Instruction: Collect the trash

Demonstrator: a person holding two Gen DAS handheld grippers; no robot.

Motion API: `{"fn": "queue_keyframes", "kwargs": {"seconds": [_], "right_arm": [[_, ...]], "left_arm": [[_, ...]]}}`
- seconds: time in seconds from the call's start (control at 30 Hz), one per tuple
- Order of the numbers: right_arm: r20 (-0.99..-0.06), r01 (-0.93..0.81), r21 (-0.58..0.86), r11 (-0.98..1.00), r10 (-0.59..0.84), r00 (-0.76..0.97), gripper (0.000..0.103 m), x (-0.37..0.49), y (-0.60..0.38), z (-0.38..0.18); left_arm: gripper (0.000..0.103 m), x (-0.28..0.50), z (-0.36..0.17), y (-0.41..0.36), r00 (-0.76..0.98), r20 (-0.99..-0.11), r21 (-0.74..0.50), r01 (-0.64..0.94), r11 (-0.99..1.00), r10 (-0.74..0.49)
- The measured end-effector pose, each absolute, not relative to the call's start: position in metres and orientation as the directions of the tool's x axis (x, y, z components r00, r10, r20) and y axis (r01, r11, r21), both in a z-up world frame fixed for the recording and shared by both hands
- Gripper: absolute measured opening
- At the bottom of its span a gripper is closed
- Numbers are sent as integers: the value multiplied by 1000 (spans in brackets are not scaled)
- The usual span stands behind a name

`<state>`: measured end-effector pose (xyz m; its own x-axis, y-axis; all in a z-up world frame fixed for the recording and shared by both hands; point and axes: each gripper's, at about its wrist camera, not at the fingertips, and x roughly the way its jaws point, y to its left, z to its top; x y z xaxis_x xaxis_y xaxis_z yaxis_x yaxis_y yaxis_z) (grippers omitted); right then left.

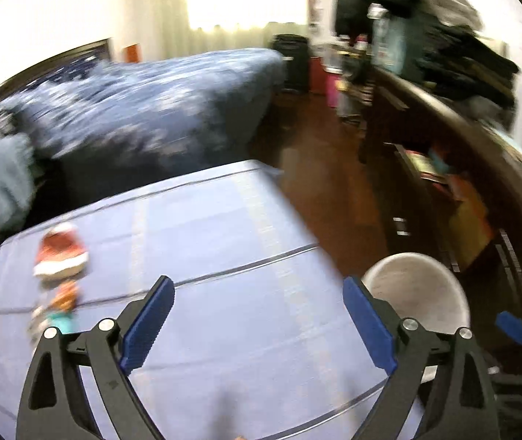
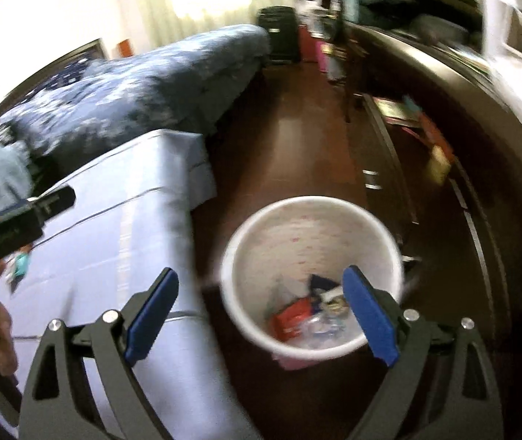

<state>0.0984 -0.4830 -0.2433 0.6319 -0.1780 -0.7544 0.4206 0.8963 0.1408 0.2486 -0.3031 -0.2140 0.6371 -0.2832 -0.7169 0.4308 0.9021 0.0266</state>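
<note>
Left tool point(image 1: 259, 321) open over blue tablecloth point(image 1: 224, 220), wrappers point(image 1: 59, 256) left, white bin point(image 1: 418, 286) right

Floor around bin point(image 2: 312, 220) seemingly clear

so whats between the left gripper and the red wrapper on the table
Only bare blue tablecloth, seen in the left wrist view. The left gripper is open and empty; the red wrapper lies to its left with smaller trash pieces just below it.

beside the pale blue striped tablecloth point(image 1: 194, 256) stands a round white plastic bin point(image 2: 312, 234) speckled pink inside, holding red and blue wrappers point(image 2: 294, 317); behind the cloth, a dark blue white-flecked quilt point(image 1: 143, 110); under it, red-brown floor point(image 2: 290, 139).
</note>
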Motion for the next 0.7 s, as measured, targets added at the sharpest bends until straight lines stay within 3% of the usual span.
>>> {"fn": "queue_keyframes", "kwargs": {"seconds": [0.43,0.7], "right_arm": [[-755,150,112,982,-14,655,92,142,-348,-221],[-758,60,91,994,31,651,92,155,-305,-217]], "left_arm": [[94,288,-240,-122,661,-750,52,39,998,13],[93,321,-261,-66,594,-802,-54,-181,982,65]]}}
